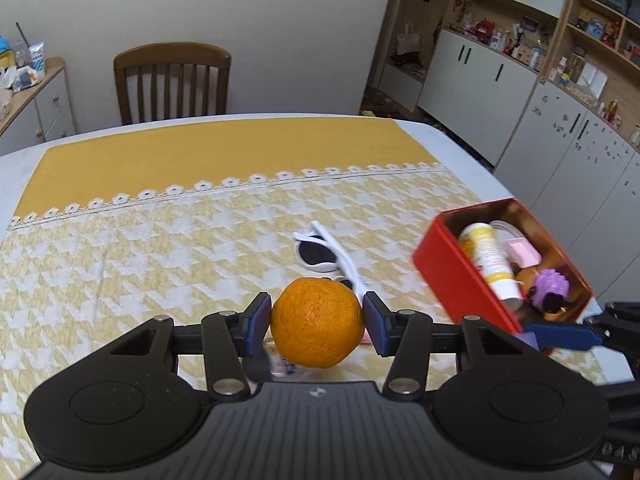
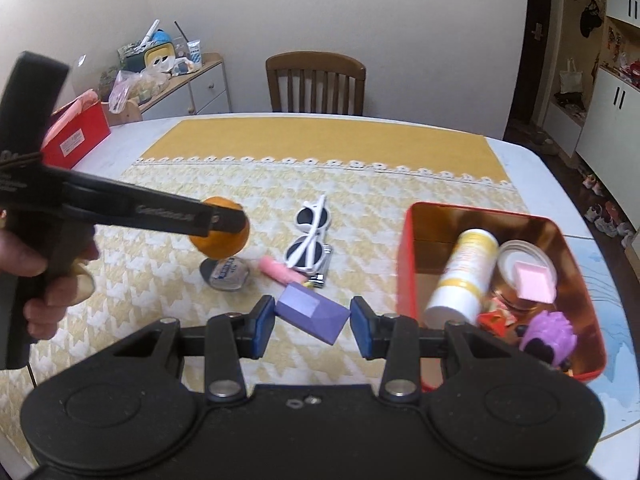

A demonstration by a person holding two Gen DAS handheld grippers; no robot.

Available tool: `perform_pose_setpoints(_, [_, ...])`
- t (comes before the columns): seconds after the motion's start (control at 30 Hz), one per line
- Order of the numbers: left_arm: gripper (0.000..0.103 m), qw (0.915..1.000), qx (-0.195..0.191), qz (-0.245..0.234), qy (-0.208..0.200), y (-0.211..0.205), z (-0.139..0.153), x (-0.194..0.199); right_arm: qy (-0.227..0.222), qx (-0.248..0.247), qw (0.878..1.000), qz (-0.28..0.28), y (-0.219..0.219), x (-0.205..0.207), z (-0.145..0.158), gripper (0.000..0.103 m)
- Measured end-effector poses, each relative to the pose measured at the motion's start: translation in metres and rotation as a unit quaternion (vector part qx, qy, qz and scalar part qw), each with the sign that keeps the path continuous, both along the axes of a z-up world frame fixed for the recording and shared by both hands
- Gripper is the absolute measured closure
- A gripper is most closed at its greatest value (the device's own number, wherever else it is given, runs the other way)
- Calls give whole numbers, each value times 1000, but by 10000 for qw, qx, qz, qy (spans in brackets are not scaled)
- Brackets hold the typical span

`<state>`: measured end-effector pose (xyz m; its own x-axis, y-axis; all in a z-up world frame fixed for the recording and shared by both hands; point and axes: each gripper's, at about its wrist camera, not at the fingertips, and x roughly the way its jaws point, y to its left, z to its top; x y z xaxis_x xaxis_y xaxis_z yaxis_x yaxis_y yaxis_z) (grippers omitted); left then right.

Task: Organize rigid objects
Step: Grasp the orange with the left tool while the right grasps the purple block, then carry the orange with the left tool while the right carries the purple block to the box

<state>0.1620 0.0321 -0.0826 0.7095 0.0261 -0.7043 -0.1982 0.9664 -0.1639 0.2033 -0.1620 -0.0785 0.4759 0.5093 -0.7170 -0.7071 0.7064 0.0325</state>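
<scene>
The left gripper [image 1: 317,322] has its jaws clamped about halfway on a round, dimpled orange [image 1: 318,322], lifted off the surface [image 2: 168,280]. The right gripper [image 2: 312,326] has its jaws pressed on both ends of a matte purple block [image 2: 312,314] with a slanted face, held above the surface; the red tin [image 2: 408,264] lies at its 2 o'clock, white sunglasses [image 2: 310,236] at 12.

A wooden chair [image 1: 172,80] is standing at the far edge of the bench [image 1: 24,168], backing onto a plain pale wall [image 1: 260,12]. Left of the chair a low drawer unit [image 1: 44,108] is carrying clutter; right of it, white cabinets [image 1: 480,76] with open shelves are lining the room.
</scene>
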Motion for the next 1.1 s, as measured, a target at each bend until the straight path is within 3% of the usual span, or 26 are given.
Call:
perform_pose_setpoints(0.73, [54,9933,-260,-1123,-60,-120,22,34,-287,-5,9985,-470,-85,63,19,63])
perform_pose_setpoints(1.1, [54,9886,7,-1497,155,-172,10,61,-129,-6,9974,-706,-109,104,12,63])
